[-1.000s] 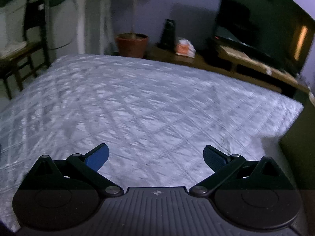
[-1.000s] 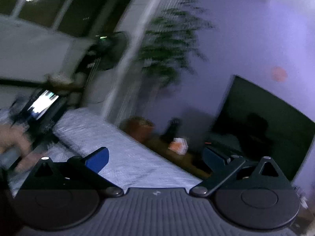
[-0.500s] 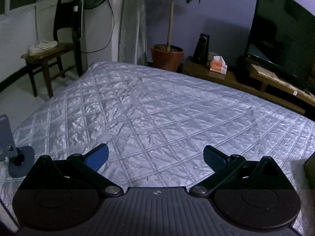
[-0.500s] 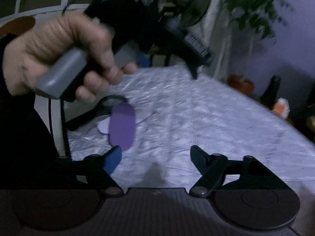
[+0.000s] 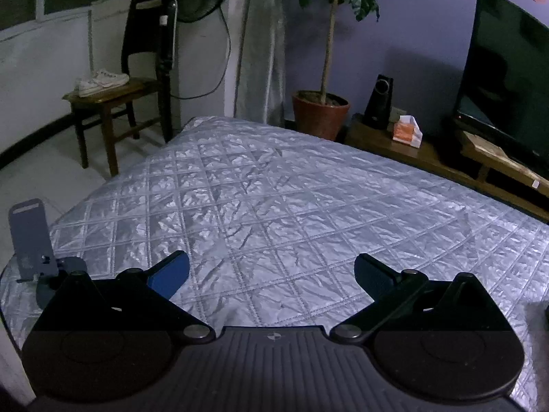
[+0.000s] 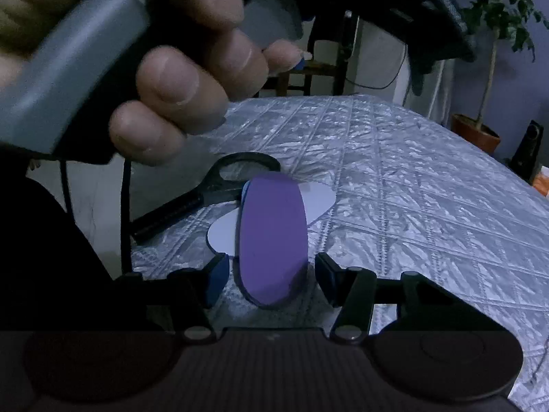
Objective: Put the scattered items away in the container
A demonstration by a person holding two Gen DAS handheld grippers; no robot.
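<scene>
A purple oval pad [image 6: 271, 240] lies on the silver quilted cover [image 6: 411, 189], overlapping a white oval piece [image 6: 319, 199]. Behind them rests a black magnifying glass [image 6: 240, 168]. My right gripper [image 6: 272, 271] is low over the cover. Its jaws are closing on either side of the purple pad's near end, a thin gap still showing on each side. My left gripper [image 5: 271, 271] hangs open above bare quilt [image 5: 291, 206] with nothing between its fingers. No container shows in either view.
A person's hand [image 6: 171, 86] holding the other gripper's grey handle fills the upper left of the right wrist view. A grey phone stand [image 5: 31, 240] sits at the quilt's left corner. Beyond the bed are a chair with shoes [image 5: 103, 82], a potted plant [image 5: 320, 113] and a TV [image 5: 507, 79].
The right wrist view dropped from the room to the quilt, and its jaws narrowed around the purple pad. The left view shifted, bringing the phone stand in at the left.
</scene>
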